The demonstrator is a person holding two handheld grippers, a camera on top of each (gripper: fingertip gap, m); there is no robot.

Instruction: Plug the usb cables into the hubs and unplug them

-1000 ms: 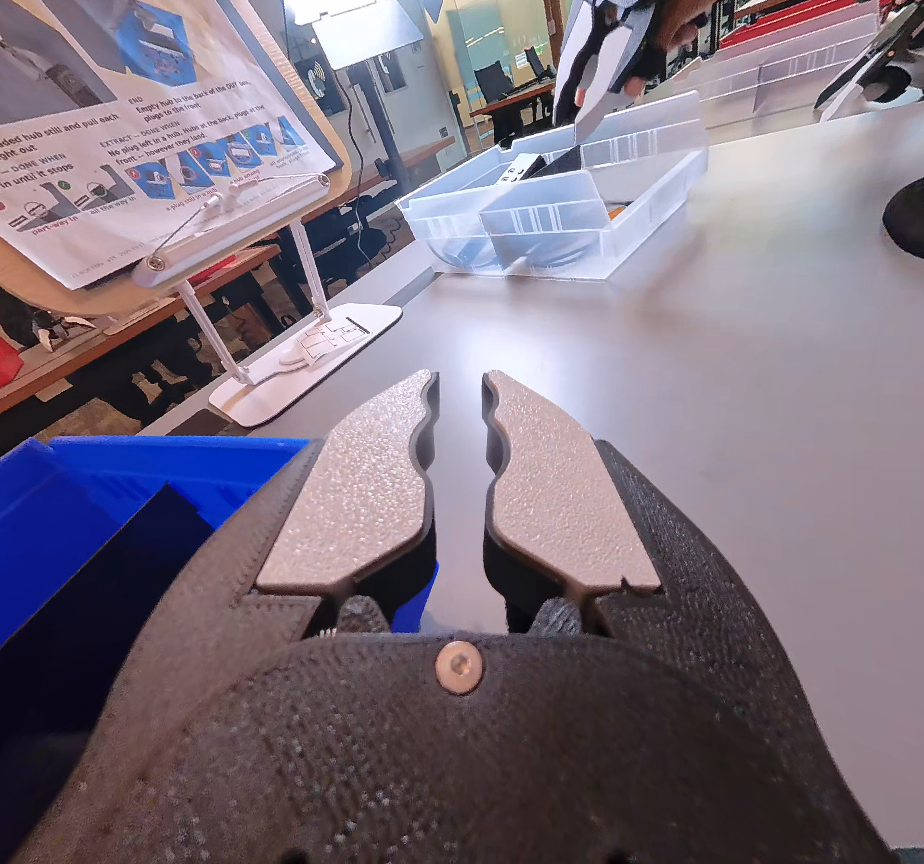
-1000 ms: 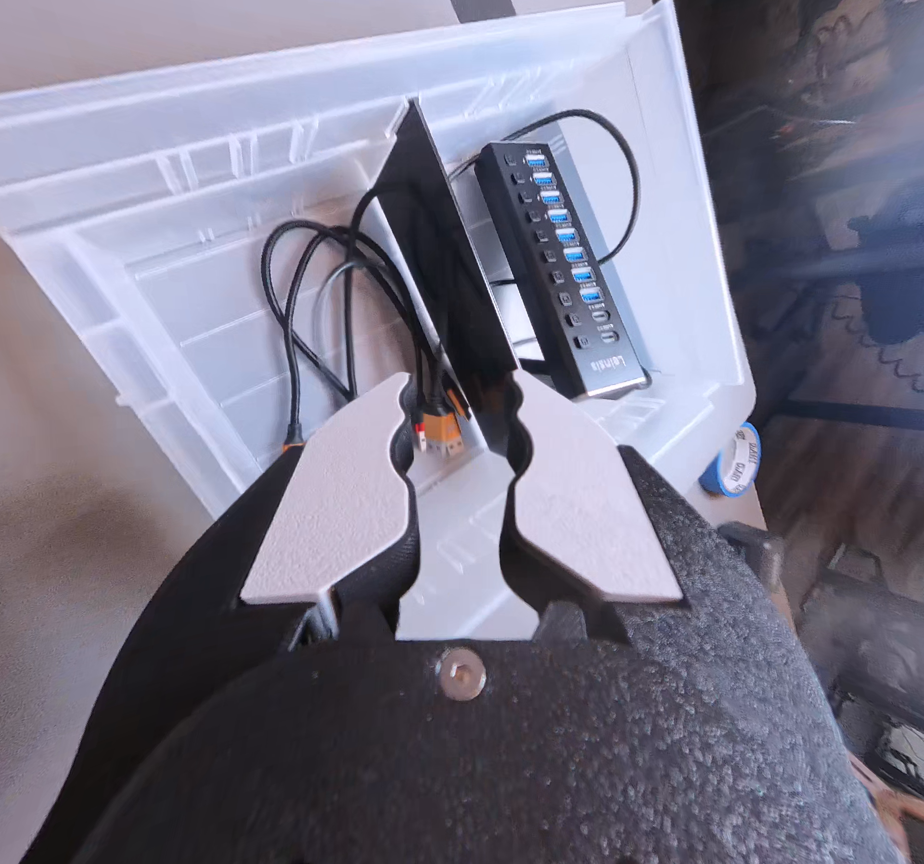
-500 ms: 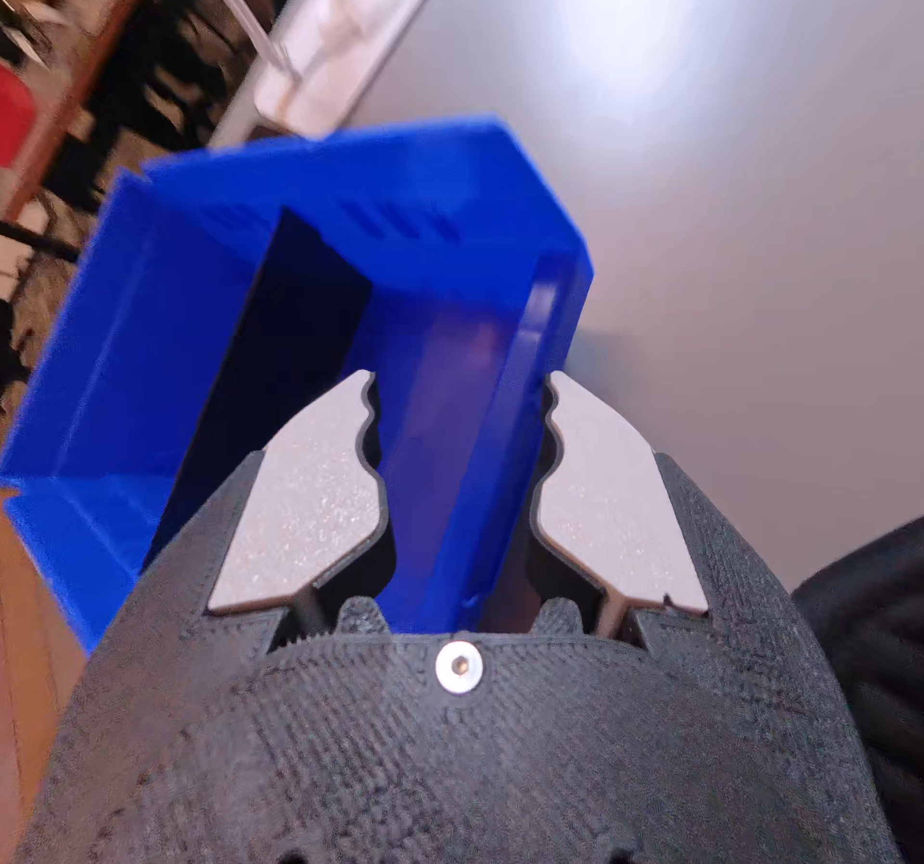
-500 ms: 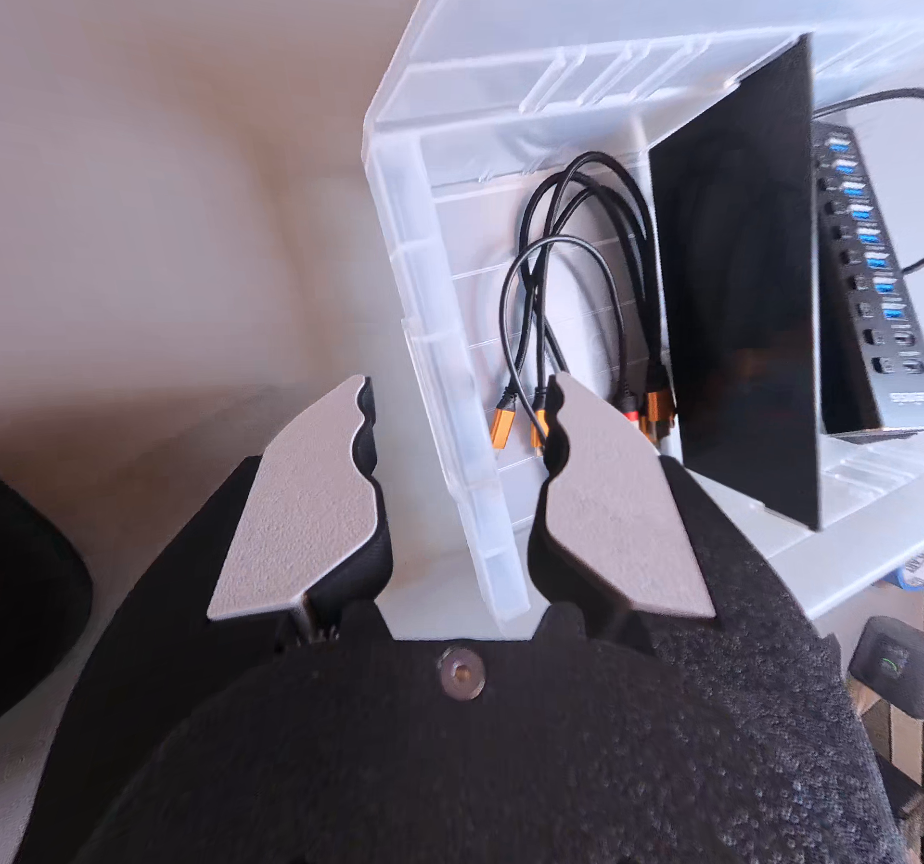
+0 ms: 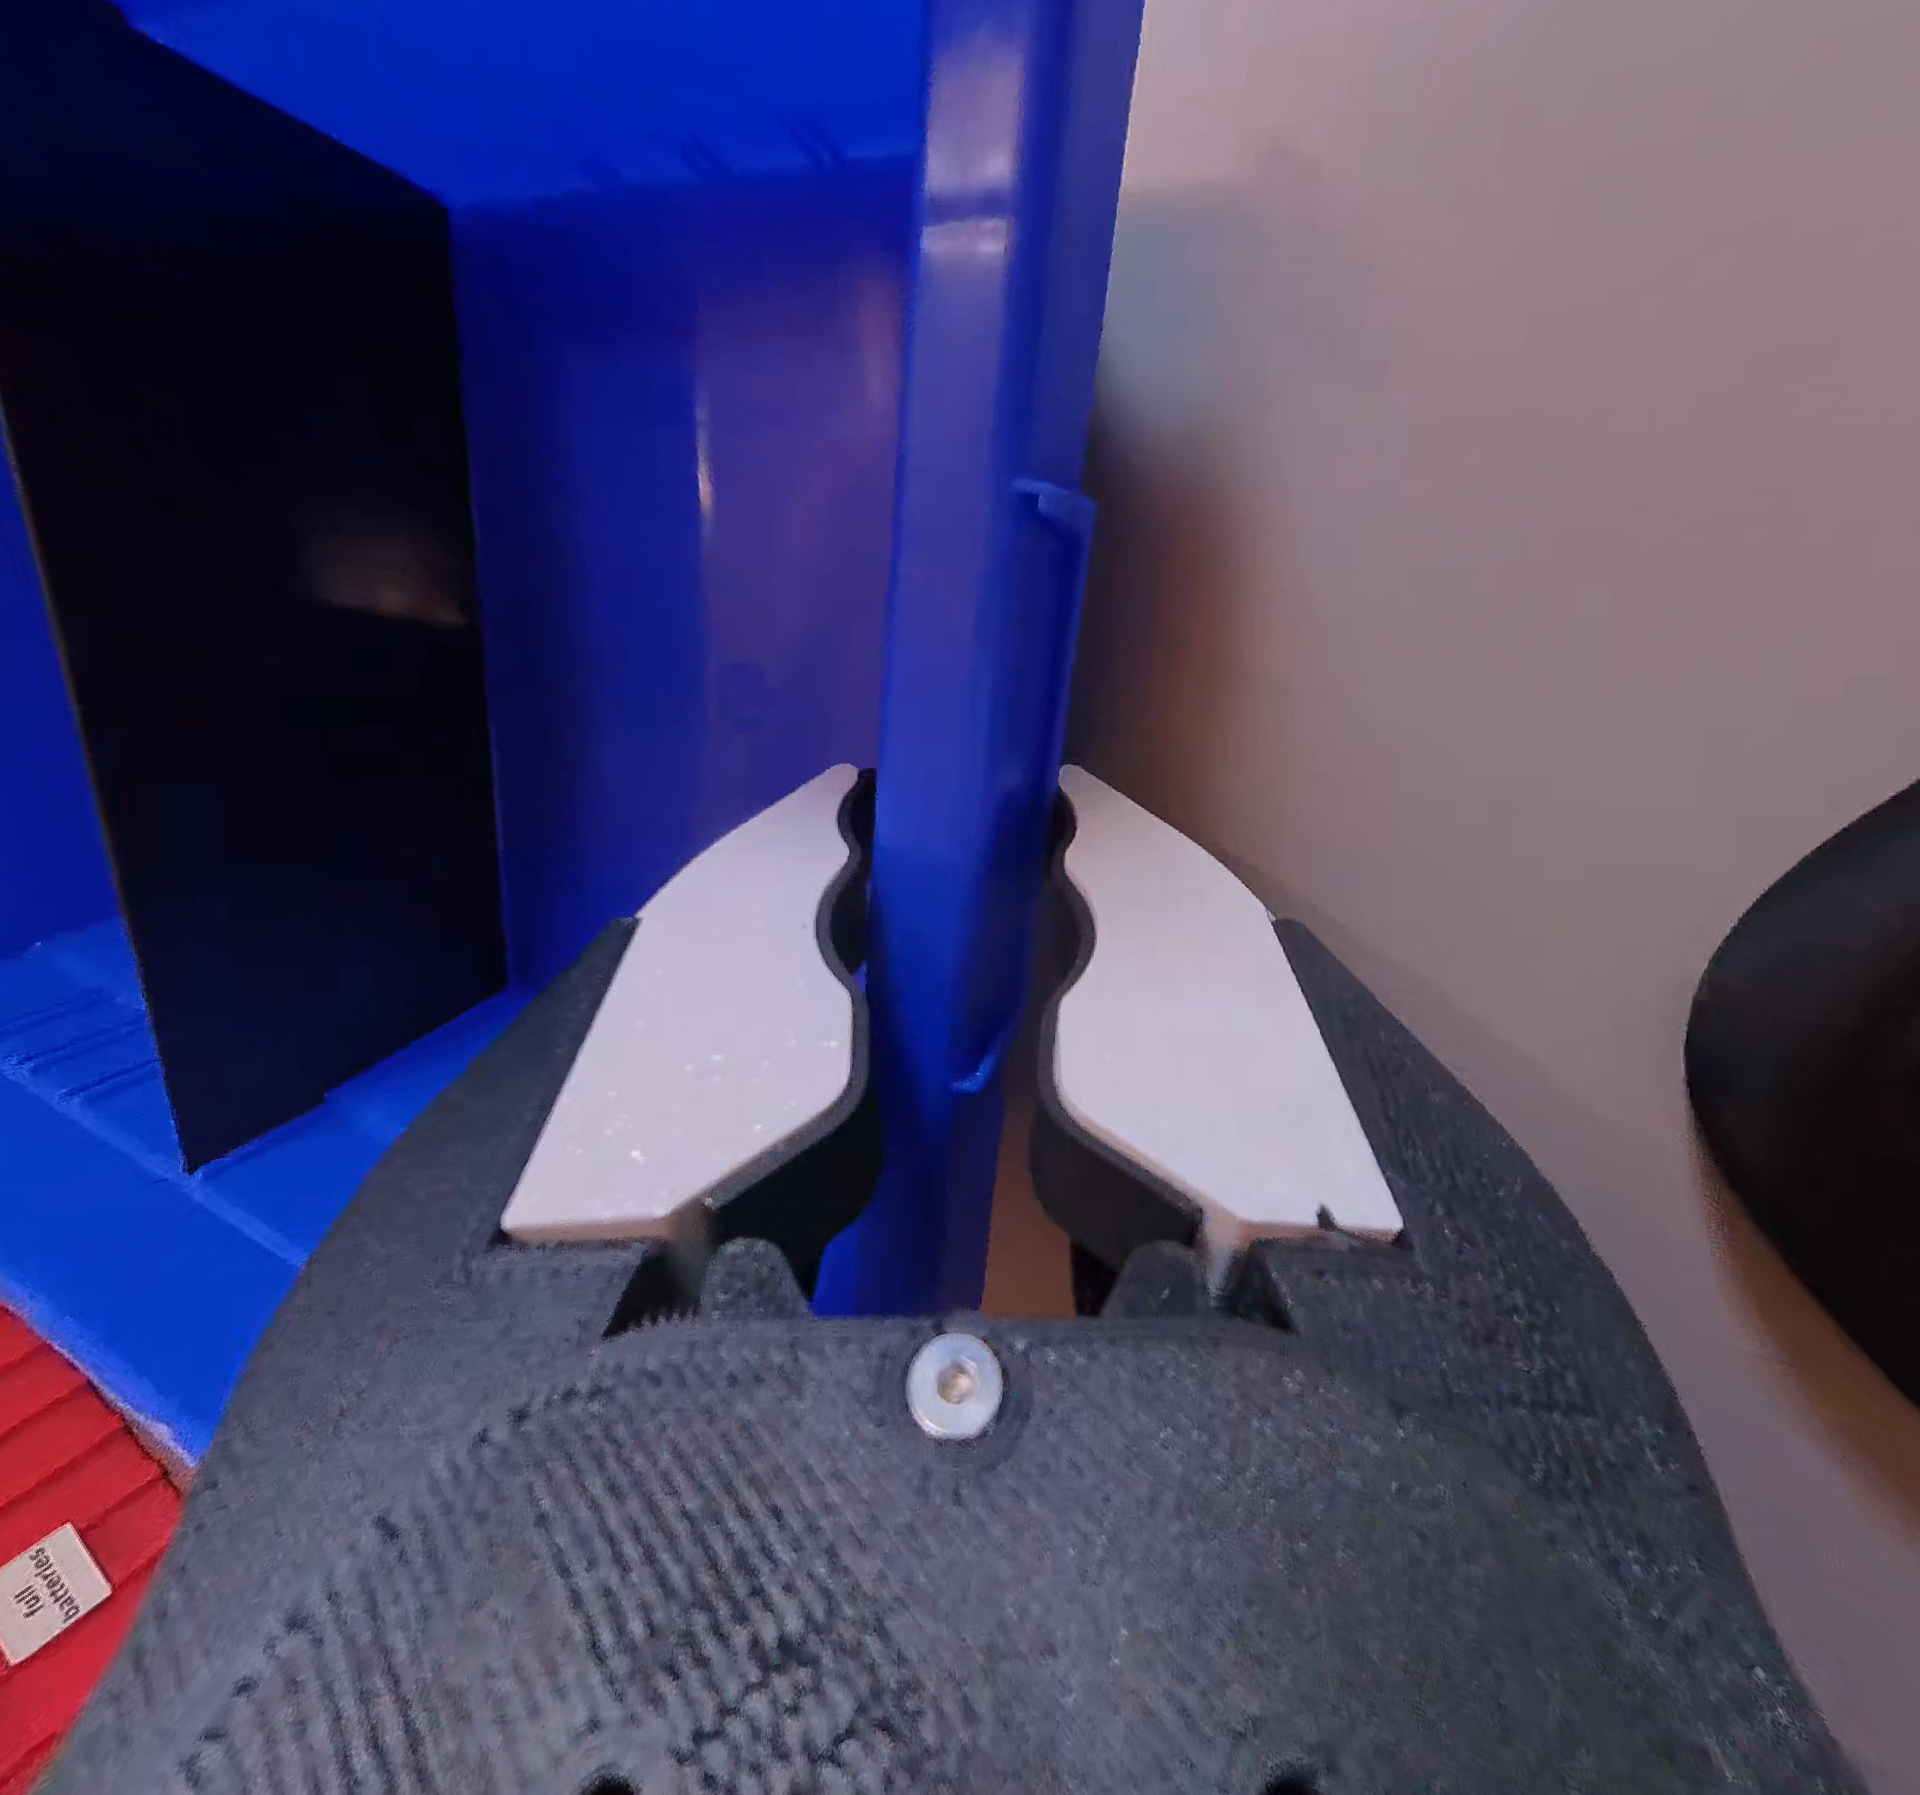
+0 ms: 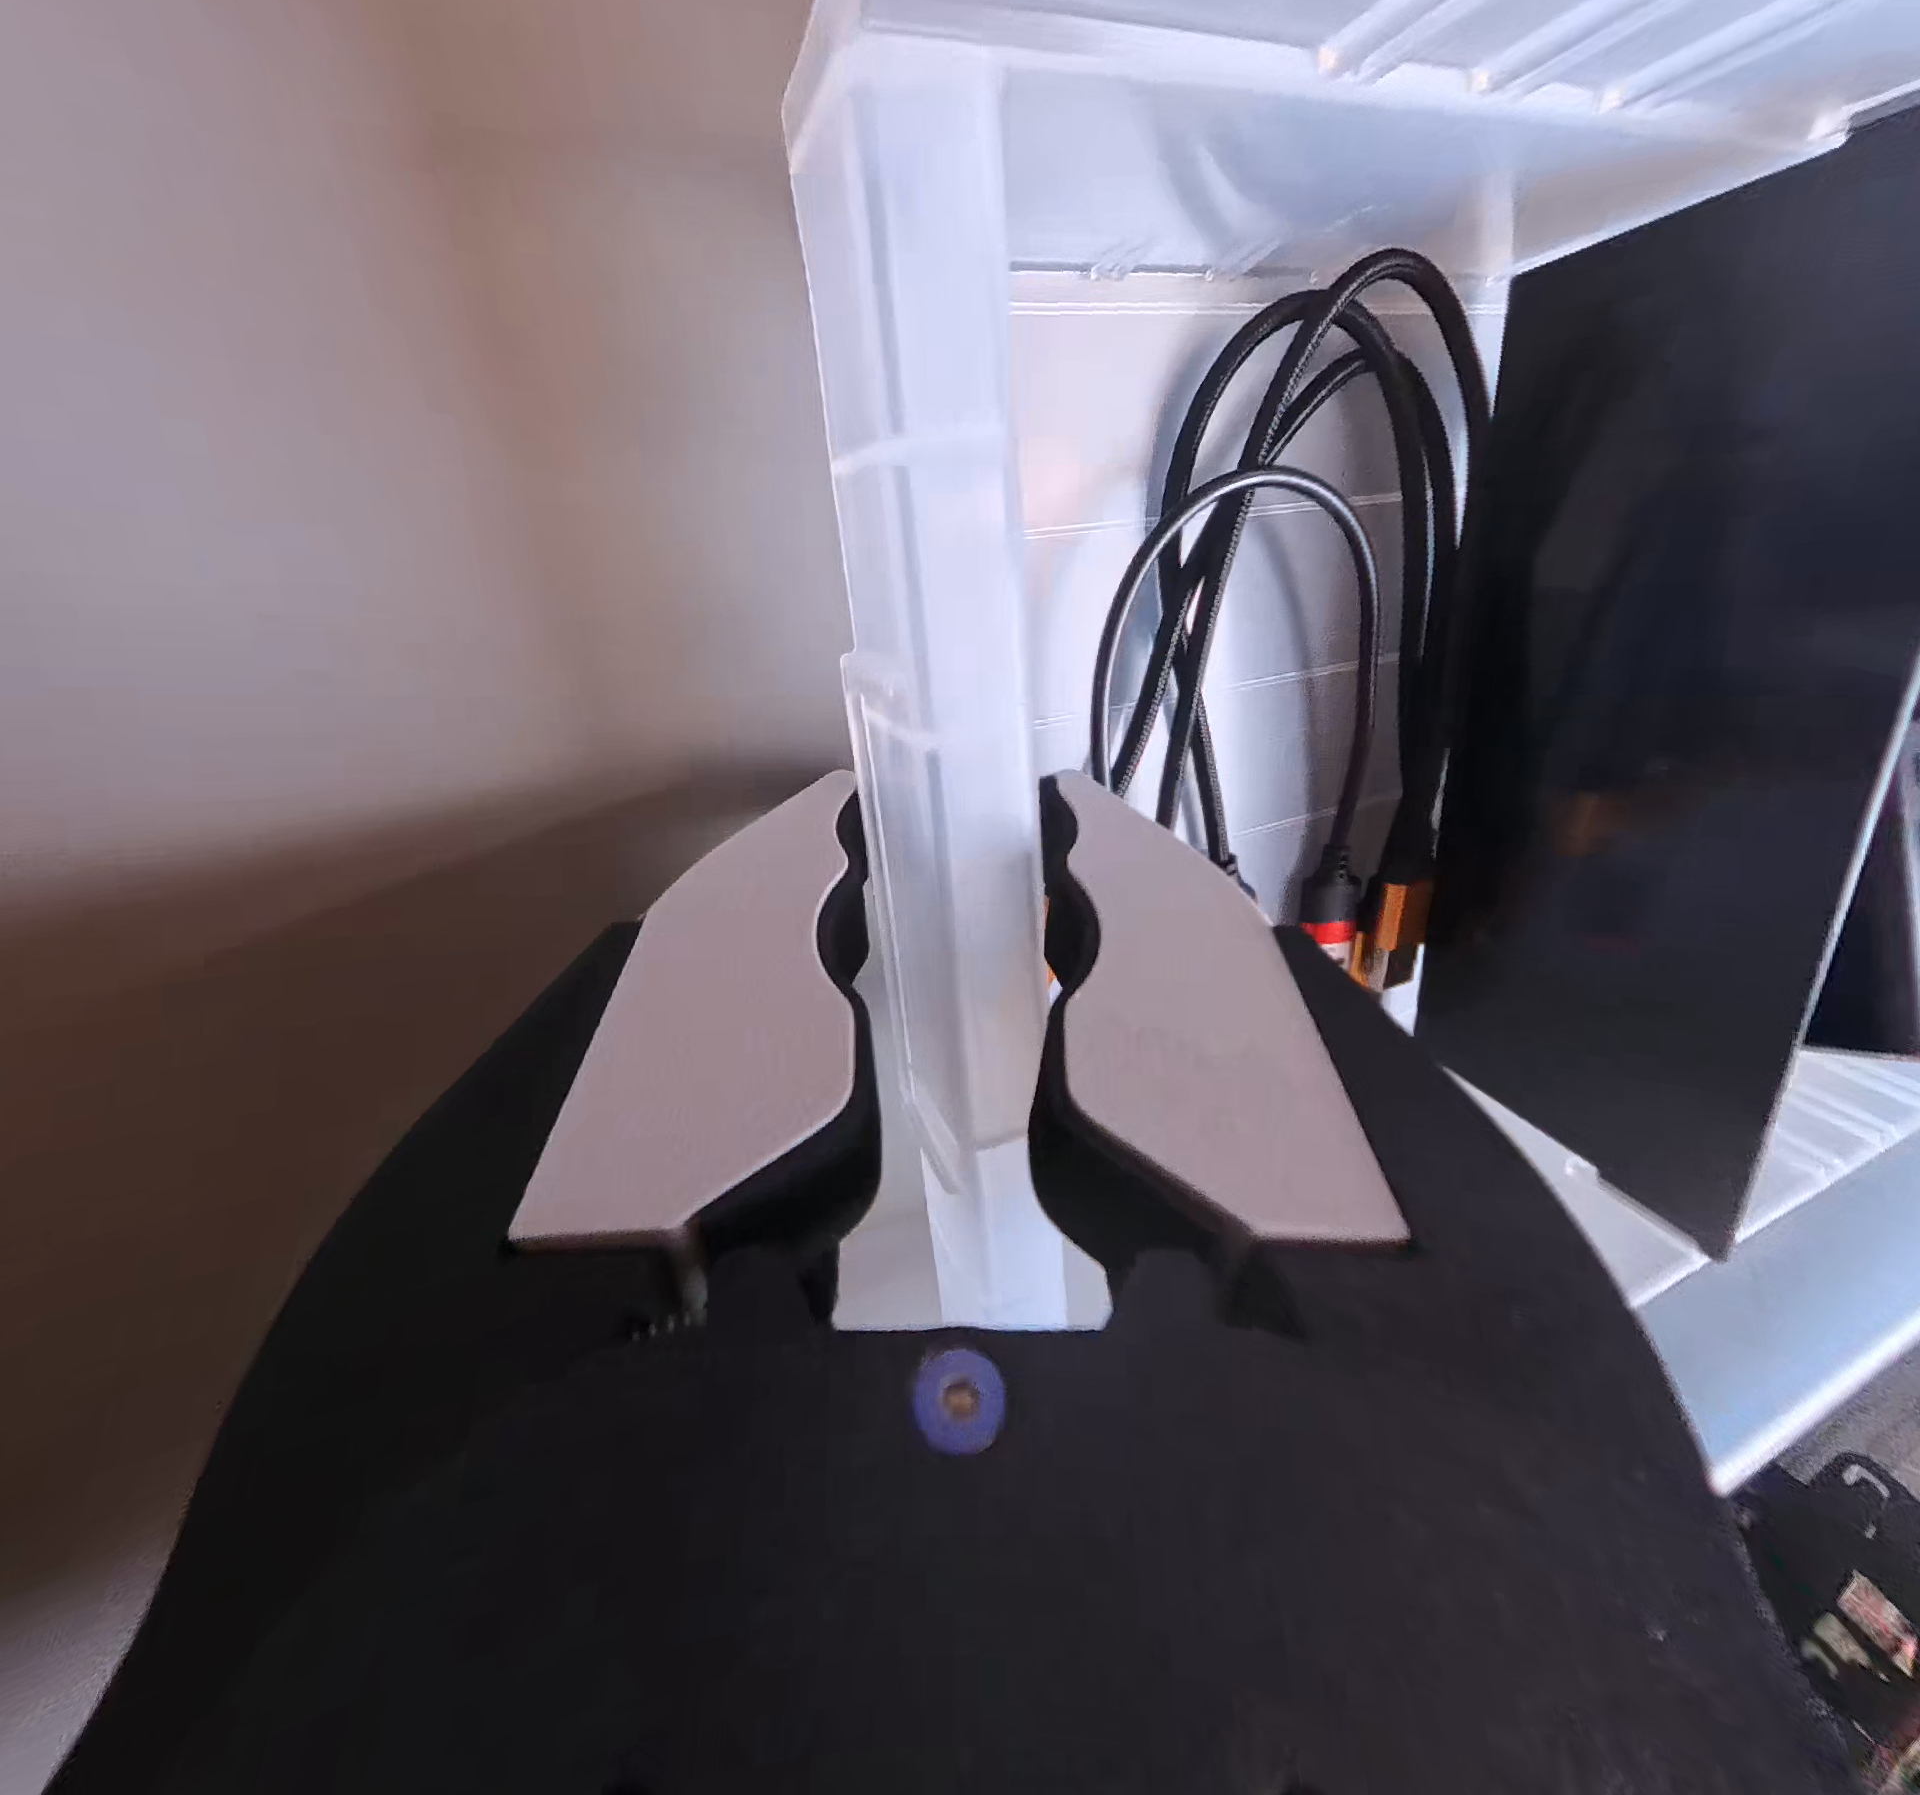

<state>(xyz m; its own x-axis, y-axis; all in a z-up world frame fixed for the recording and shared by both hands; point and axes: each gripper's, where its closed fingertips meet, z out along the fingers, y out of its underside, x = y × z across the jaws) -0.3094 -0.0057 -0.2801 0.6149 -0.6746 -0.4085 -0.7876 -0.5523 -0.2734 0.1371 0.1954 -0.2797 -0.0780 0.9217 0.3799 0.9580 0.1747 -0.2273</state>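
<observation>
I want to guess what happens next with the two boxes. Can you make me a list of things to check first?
1. Left gripper straddles the blue bin side wall, one jaw inside, one outside: ok.
2. Right gripper straddles the clear bin side wall the same way: ok.
3. Jaws pressed firmly on each wall: cannot tell, they look close but slim gaps show.
4. USB cables loose in the clear bin, clear of the jaws: ok.
5. Black divider upright in the clear bin: ok.
6. Hub in its place: cannot tell, hidden behind the divider.
</observation>
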